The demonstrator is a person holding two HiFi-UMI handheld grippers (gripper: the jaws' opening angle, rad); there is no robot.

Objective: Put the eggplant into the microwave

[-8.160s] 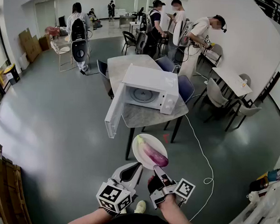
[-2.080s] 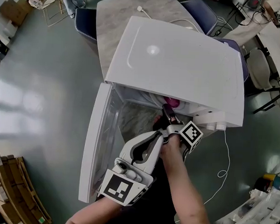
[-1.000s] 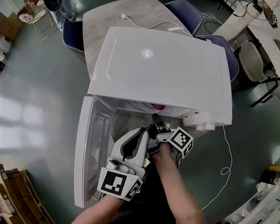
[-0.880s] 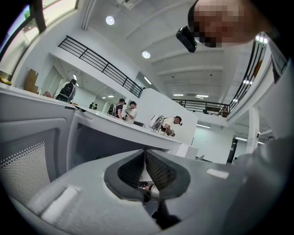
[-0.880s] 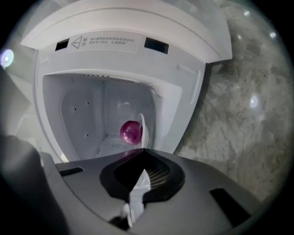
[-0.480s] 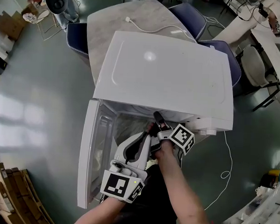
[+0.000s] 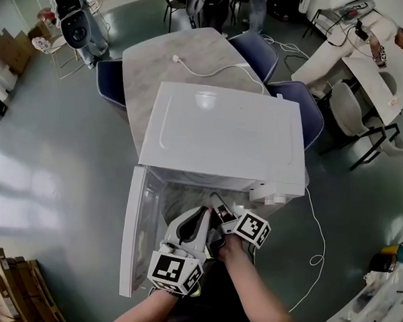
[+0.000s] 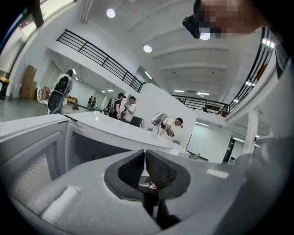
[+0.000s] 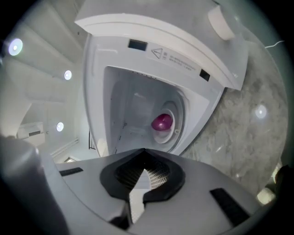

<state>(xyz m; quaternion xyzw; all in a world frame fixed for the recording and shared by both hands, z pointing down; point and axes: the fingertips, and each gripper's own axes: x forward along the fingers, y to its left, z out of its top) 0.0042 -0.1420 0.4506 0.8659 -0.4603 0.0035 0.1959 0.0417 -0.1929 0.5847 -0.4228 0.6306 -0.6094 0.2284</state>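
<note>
The white microwave [image 7: 223, 138] stands on the marble table with its door [image 7: 135, 234] swung open to the left. In the right gripper view the purple eggplant [image 9: 161, 122] lies on a white plate [image 9: 177, 115] deep inside the cavity; the head view hides it under the microwave's top. My right gripper [image 7: 216, 199] is shut and empty, a short way in front of the opening. Beside it on the left, my left gripper [image 7: 204, 212] is also shut with nothing in it. It points over the microwave's top [image 8: 105, 131].
The marble table [image 7: 159, 60] carries a white cable [image 7: 206, 70] behind the microwave. Blue chairs [image 7: 258, 49] stand around the table's far side. A power cord [image 7: 315, 237] trails over the floor at the right. People stand at tables in the background.
Both grippers have drawn back and up from the microwave's opening. The eggplant and plate, earlier carried by the right gripper, now rest inside the cavity.
</note>
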